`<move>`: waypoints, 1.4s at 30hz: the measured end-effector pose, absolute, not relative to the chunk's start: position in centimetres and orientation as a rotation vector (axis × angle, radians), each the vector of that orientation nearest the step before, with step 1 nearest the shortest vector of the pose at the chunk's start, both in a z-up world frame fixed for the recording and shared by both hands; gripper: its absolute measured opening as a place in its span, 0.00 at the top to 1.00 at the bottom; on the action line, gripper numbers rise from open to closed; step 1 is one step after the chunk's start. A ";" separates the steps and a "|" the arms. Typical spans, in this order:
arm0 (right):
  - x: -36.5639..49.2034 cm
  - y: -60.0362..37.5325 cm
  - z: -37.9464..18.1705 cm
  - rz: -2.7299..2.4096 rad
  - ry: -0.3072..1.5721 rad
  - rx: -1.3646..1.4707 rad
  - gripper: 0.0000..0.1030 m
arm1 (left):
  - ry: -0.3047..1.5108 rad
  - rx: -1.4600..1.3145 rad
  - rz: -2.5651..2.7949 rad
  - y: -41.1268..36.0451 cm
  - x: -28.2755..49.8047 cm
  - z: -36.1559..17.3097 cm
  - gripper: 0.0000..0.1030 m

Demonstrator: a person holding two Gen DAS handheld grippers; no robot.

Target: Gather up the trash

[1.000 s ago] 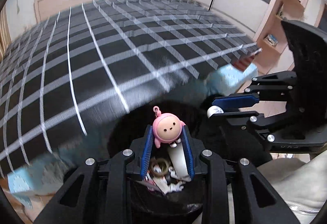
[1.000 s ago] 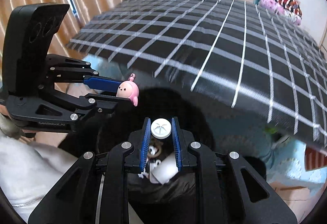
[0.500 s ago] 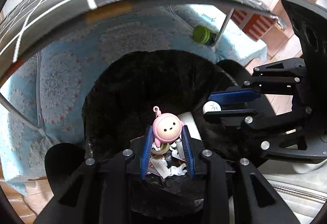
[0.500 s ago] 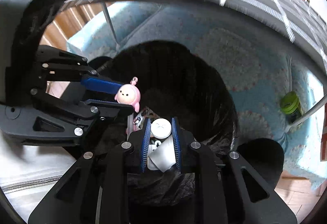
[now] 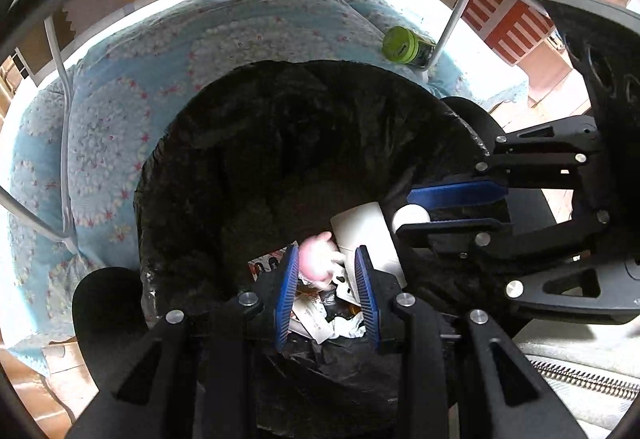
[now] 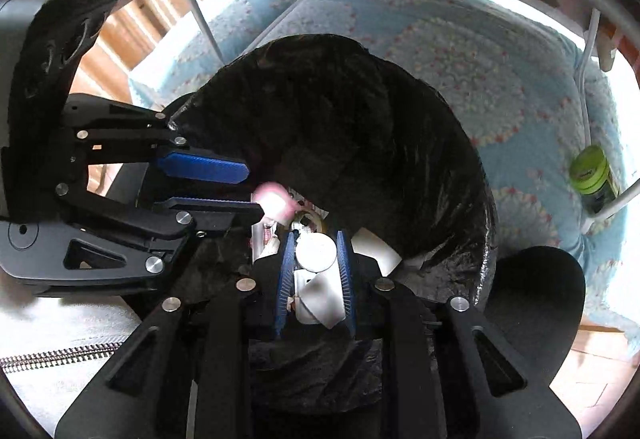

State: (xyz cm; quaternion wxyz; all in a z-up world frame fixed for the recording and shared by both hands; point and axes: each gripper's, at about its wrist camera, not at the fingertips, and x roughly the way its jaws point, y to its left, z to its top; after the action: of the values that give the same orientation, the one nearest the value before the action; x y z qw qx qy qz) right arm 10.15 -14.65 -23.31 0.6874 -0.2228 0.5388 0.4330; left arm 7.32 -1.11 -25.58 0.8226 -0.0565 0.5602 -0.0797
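Left gripper [image 5: 326,271]: its blue fingers [image 5: 289,279] are standing a little apart over the mouth of the bin, and the pink toy [image 5: 316,259] is blurring between them, no longer squarely pressed by either pad (from the right wrist view it is showing as a pink smear at the fingertips).
Right gripper [image 6: 316,257]: its jaws are opening; the white round cap [image 6: 315,254] is sitting between the blue fingers [image 6: 285,271], with slim gaps showing at both pads.
Pink toy: it is hanging just above the rubbish inside the bin, beside a white paper cup [image 5: 370,235].
White round cap: it is lying over crumpled white paper and wrappers in the bin.
Trash bin [image 5: 256,143]: lined with a black bag, it is standing wide open directly beneath both grippers, already holding paper scraps.
Blue floral quilt [image 5: 120,111]: it is lying behind the bin, under white metal legs.
Green-lidded jar [image 5: 406,46]: it is resting on the quilt, well apart from the bin, against one leg.
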 end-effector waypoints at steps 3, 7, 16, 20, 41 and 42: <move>10.4 -14.9 -23.1 0.963 1.198 -0.490 0.62 | 1.177 -0.148 -0.174 -0.8 7.1 -25.1 0.56; 10.4 -15.3 -22.4 0.957 1.201 -0.470 0.62 | 1.146 -0.173 -0.188 -0.7 6.6 -23.9 0.48; 9.2 -16.8 -19.3 0.972 1.208 -0.441 0.51 | 1.080 -0.194 -0.190 -0.5 4.2 -20.3 0.35; 8.4 -17.6 -17.5 0.988 1.209 -0.422 0.45 | 1.052 -0.220 -0.203 -0.3 2.8 -18.8 0.26; 6.4 -19.5 -12.4 1.013 1.238 -0.372 0.25 | 0.985 -0.208 -0.227 -2.2 0.1 -13.6 0.08; 6.4 -19.5 -12.4 1.013 1.238 -0.372 0.25 | 0.985 -0.205 -0.231 -2.3 0.1 -13.6 0.08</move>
State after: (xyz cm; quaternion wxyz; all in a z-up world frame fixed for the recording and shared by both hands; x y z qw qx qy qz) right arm 6.36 -19.51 -12.36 0.6814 -0.1659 0.5519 0.4513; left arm 0.06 -2.30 -13.58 0.8697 -0.0980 0.4709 -0.1106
